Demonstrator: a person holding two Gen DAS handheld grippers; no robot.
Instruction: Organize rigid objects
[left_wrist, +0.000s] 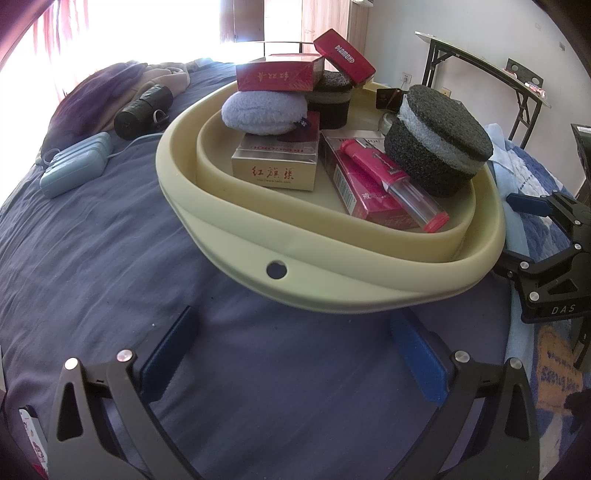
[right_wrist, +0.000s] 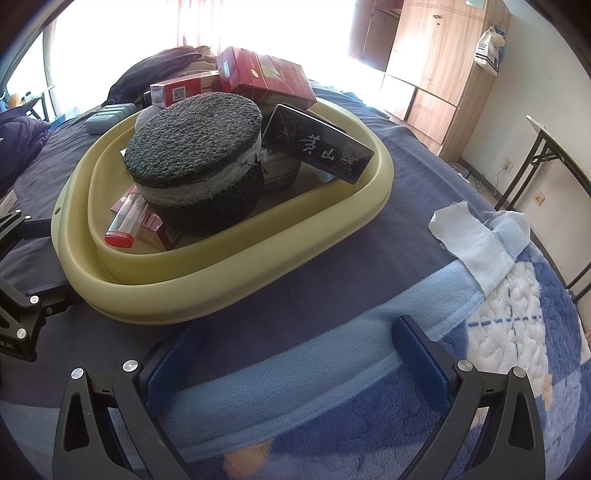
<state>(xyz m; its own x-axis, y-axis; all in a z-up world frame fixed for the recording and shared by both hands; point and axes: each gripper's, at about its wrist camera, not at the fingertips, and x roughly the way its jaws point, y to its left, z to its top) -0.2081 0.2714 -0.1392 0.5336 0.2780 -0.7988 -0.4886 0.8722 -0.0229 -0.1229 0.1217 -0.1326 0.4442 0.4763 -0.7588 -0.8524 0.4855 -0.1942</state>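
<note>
The basin (left_wrist: 369, 291) is pale yellow-green on a dark blue sheet (left_wrist: 92, 258). Inside, the round sponge (right_wrist: 195, 162) is charcoal with a pale blue band; the tube (left_wrist: 391, 181) is pink with a red cap. A gold box (left_wrist: 273, 170) carries red characters, a black box (right_wrist: 317, 147) white ones. At right, the blanket (right_wrist: 517, 332) looks blue-and-white checked, though distorted.

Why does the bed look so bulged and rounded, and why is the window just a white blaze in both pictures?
Left wrist view: fisheye lens bows the bed sheet and the yellow basin; the window is blown out to white. Right wrist view: same curving, dark corners, backlight glare behind the red boxes; the basin's contents stay sharp.
</note>
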